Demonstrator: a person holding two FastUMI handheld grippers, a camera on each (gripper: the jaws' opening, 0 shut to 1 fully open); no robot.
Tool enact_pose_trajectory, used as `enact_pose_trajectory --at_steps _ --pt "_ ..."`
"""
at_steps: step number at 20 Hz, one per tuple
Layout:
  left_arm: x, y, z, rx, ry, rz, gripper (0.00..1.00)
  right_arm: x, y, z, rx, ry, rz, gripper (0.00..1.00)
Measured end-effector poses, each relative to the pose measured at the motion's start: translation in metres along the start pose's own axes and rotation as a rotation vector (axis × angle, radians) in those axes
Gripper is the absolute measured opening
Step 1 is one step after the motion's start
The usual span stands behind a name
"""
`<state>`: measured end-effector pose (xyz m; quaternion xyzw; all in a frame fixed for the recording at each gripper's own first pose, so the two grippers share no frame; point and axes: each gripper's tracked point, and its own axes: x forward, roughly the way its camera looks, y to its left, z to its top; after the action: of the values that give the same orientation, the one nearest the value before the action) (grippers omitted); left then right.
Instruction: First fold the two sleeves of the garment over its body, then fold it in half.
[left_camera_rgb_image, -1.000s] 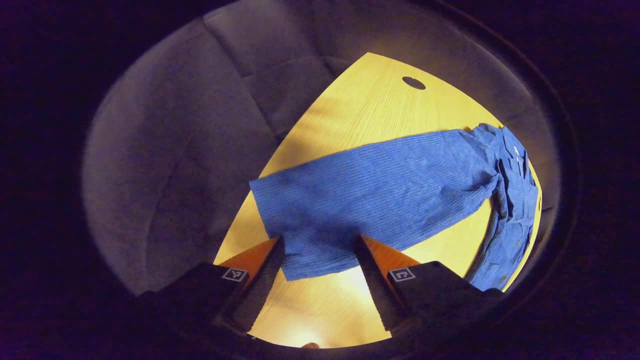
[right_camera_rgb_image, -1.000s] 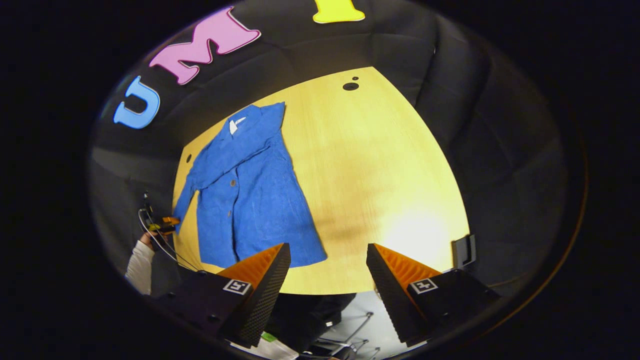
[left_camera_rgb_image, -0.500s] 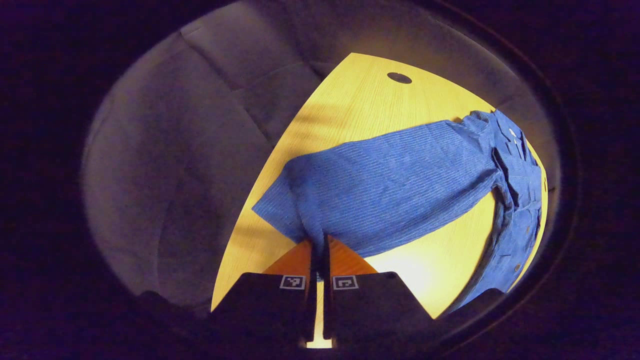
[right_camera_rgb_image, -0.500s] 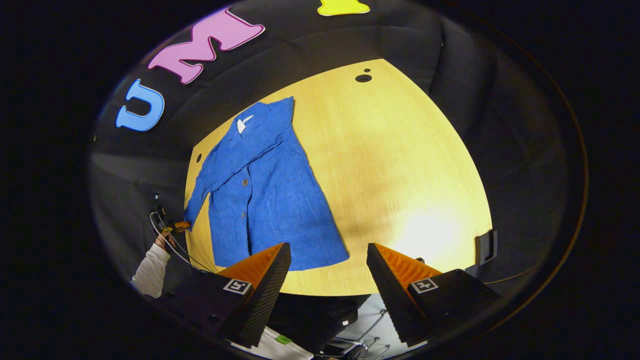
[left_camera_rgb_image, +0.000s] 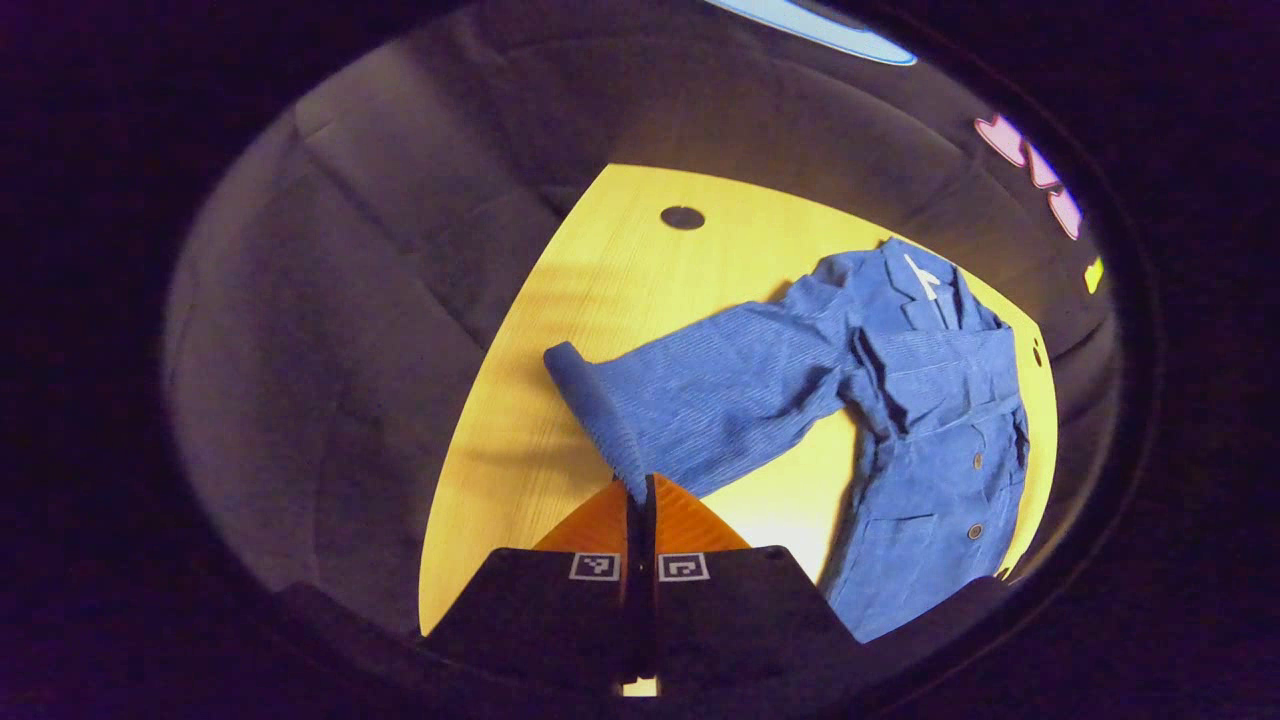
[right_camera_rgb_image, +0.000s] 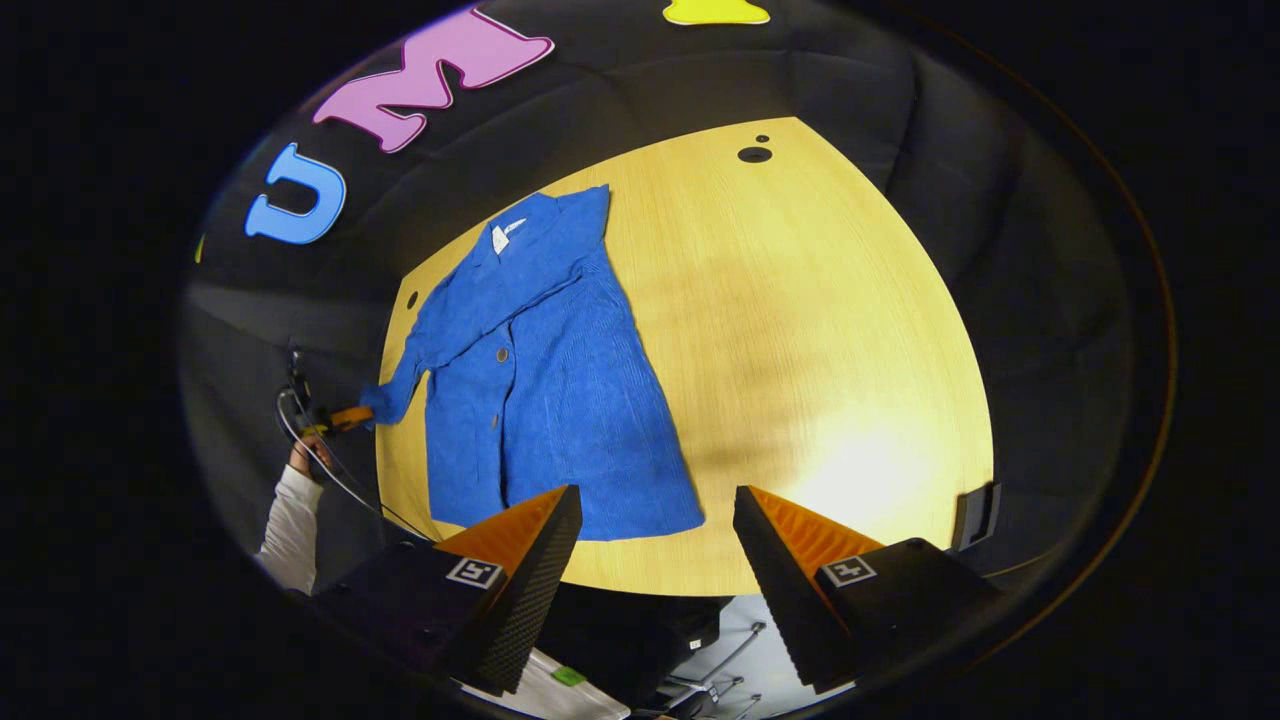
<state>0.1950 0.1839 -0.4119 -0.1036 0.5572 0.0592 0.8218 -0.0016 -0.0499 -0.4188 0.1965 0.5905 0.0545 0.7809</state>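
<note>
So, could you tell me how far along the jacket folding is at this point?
Early on. Nothing is folded flat over the blue jacket yet. In hand: the left gripper is shut on the cuff of one sleeve, which is lifted off the wooden table. The right gripper hangs open near the hem. Left: lay this sleeve over the body, the other sleeve, then the half fold.

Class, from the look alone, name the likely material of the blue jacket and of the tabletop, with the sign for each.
Blue jacket: soft woven cloth, probably corduroy; fine parallel ribs run along the sleeve, and it drapes and creases. Matte.
Tabletop: light wood or wood-look laminate; straight grain lines, smooth surface with a bright glare patch. Which one cannot be told.
</note>
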Motion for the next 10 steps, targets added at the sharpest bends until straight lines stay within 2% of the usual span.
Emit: enact_pose_trajectory --at_steps 5,10 --pt "-0.061 -0.1 0.054 0.127 -0.134 -0.105 0.0 0.004 -0.008 0.02 0.009 -0.012 0.05 0.99" --pt "-0.088 -0.247 0.095 0.322 -0.19 -0.223 0.0 0.0 -0.029 0.019 0.005 -0.008 0.065 0.99"
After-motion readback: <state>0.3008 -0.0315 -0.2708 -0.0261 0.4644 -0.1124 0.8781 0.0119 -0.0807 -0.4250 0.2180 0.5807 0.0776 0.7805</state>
